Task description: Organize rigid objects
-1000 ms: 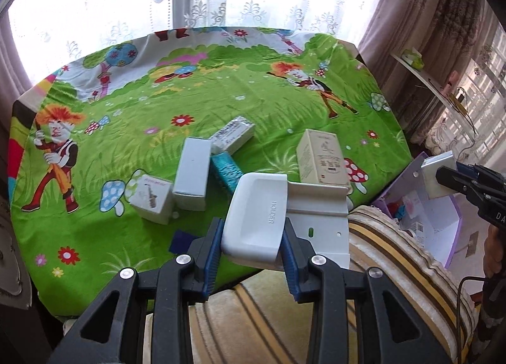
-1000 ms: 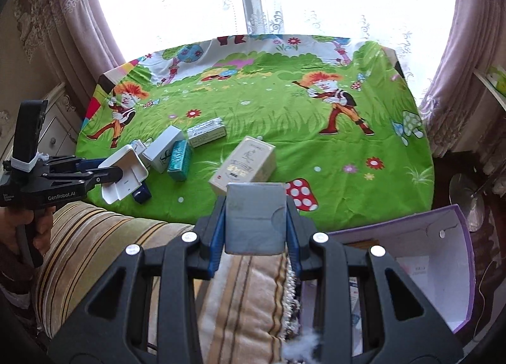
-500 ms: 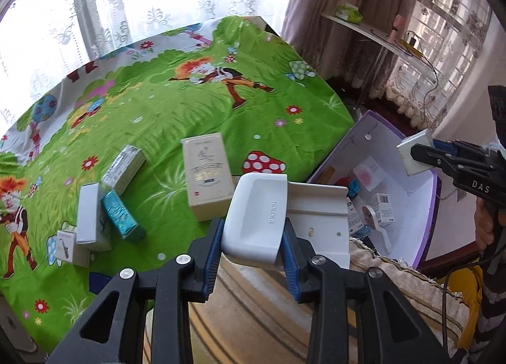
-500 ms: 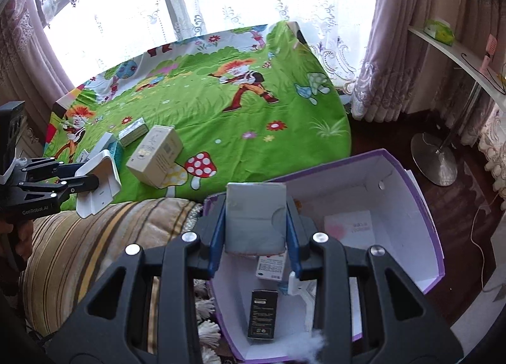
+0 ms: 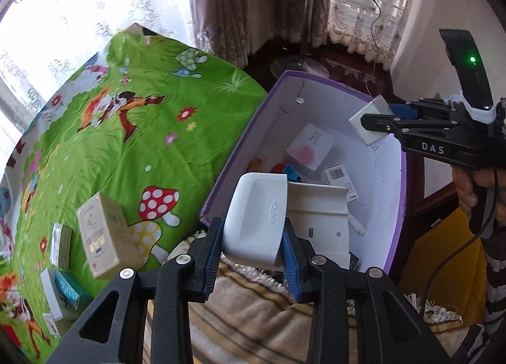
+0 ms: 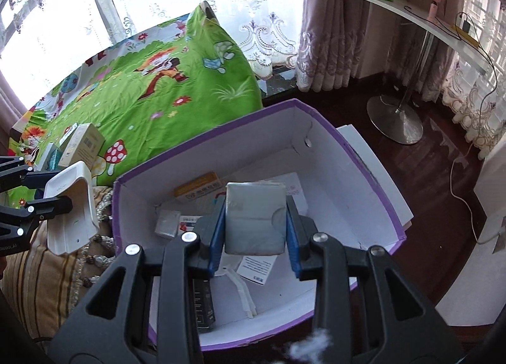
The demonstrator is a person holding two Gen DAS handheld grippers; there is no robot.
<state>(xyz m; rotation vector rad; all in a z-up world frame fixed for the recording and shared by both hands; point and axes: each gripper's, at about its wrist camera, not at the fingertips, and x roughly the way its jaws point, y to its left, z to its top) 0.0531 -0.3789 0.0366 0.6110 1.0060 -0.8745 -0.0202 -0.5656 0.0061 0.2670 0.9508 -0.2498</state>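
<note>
**Two pieces carried to the box, several left on the tabletop**

The sorting is judged to be partway done. A purple-rimmed box (image 6: 373, 174) stands on the floor beside the tabletop (image 5: 177, 148), and a number of small packages are already lying on its white bottom, among them a pink-and-white carton (image 5: 308, 150), an orange-labelled pack (image 6: 197, 188) and a dark flat pack (image 6: 202, 304).

Two more items are in transit. The left tool (image 5: 253, 247) is closed on a white holder (image 5: 256, 215), which is held at the near edge of the box, above a striped cushion (image 5: 253, 316). The right tool (image 6: 255, 231) is clamped on a small grey box (image 6: 254, 216), which is held over the interior of the purple-rimmed box, clear of its contents. Neither item has been released yet.

What is left is seen on the green cartoon cloth of the tabletop: a beige carton (image 5: 99, 237), a silver-grey pack (image 5: 60, 250), a teal pack (image 5: 68, 288) and at least one white box (image 5: 50, 294) lie near the edge, close together. These are judged to be still due for transfer once the two held items are set down. Whether further pieces lie outside the views cannot be told.
</note>
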